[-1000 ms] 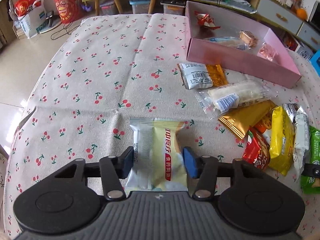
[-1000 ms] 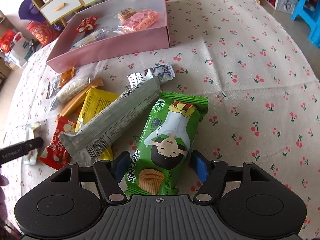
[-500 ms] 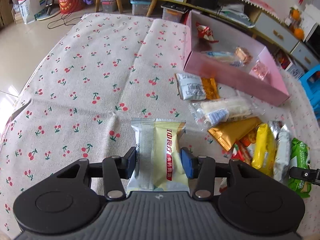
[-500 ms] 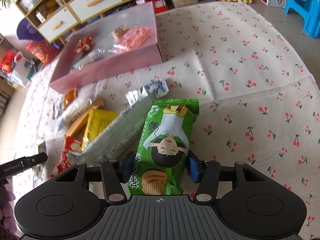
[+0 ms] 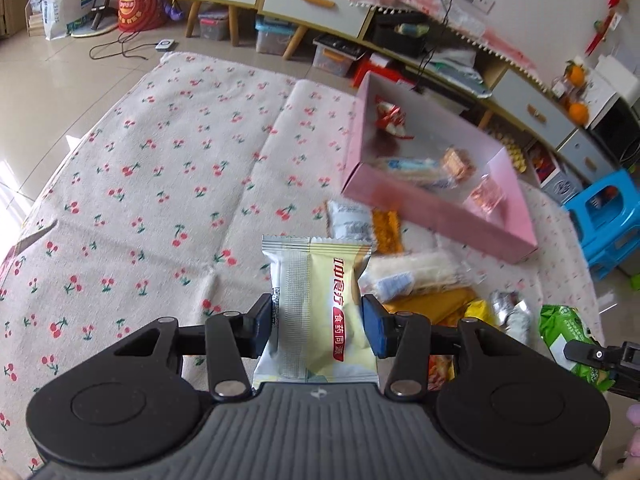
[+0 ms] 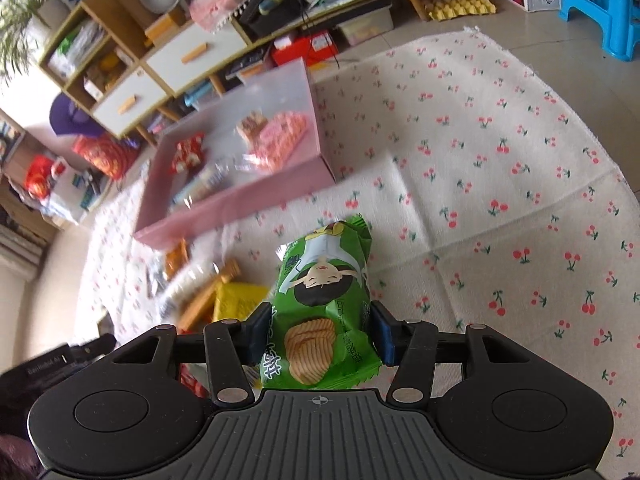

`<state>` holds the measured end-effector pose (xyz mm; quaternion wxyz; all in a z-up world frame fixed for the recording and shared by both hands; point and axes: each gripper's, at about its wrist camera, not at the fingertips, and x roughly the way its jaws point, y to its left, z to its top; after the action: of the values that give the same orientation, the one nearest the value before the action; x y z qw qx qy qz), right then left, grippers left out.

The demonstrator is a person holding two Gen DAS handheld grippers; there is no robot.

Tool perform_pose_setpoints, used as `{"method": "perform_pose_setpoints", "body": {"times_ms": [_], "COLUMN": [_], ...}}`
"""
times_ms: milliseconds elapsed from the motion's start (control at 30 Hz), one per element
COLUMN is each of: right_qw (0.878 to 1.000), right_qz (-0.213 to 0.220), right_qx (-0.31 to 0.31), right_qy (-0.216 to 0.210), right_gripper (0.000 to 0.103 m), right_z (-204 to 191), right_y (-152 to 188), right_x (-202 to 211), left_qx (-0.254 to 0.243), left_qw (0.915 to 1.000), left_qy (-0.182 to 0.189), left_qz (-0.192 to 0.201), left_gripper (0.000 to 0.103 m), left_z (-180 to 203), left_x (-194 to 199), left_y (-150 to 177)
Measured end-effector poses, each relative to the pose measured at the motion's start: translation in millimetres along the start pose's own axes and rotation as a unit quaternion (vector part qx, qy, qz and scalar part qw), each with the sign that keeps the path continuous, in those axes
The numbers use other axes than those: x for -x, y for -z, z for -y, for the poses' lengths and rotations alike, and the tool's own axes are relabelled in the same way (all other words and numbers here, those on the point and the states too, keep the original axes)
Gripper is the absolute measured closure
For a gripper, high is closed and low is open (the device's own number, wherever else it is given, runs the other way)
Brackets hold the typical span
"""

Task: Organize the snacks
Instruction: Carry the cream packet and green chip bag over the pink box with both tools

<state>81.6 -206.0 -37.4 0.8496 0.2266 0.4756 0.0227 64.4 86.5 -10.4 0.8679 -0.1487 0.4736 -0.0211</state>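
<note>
- Already the pale yellow snack packet (image 5: 320,312) sits between the blue pads of the left hand-held gripper (image 5: 318,322), its long axis running straight out along the fingers, far end pointing toward the pink box (image 5: 440,216).
- That gripper is narrowed onto the packet, pads pressed against both long edges; the packet looks lifted clear of the cherry-print cloth (image 5: 160,184).
- Likewise the green crisp bag (image 6: 326,312) lies lengthwise in the right hand-held gripper (image 6: 320,330), whose jaws are closing on it, pads pressing the creased sides.
- From the left gripper the box lies ahead and to the right, beyond the heap of loose snacks (image 5: 424,280) that lies just before the box's near wall.
- From the right gripper the same pink box (image 6: 240,200) lies ahead and to the left, its near corner not far beyond the bag's tip.
- Judging by this, the right hand seems somewhat nearer the box's near wall; the left must cross the heap.
- Each packet, I judge, must clear the near wall before it can drop among the sweets inside.
- One risk: both hands converge on the same open box, so they may crowd each other there.
</note>
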Motion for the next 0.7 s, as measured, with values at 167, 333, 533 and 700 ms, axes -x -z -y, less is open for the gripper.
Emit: {"method": "perform_pose_setpoints", "body": {"times_ms": [167,333,533,700], "right_qw": [0.999,0.998,0.997,0.995], "right_qz": [0.022,0.045,0.049,0.047], "right_qx": [-0.019,-0.031,-0.039,-0.049], "right_qy": [-0.02,-0.038,-0.055,-0.069], "right_gripper": [0.053,0.053,0.053,0.053], "right_z": [-1,-6,-19,-32], "right_y": [-13,-26,-45,-68], "right_x": [12,22,19,9], "left_qx": [0.002,0.004,0.015,0.002], "left_qw": [0.9998,0.9994,0.9989,0.999], "left_qy": [0.016,0.029,0.042,0.038], "left_qz": [0.008,0.017,0.015,0.022], "left_gripper": [0.06,0.06,0.06,0.06], "left_z": [8,15,23,31], "left_x": [3,5,-2,-10], "left_y": [-5,-9,-21,-37]}}
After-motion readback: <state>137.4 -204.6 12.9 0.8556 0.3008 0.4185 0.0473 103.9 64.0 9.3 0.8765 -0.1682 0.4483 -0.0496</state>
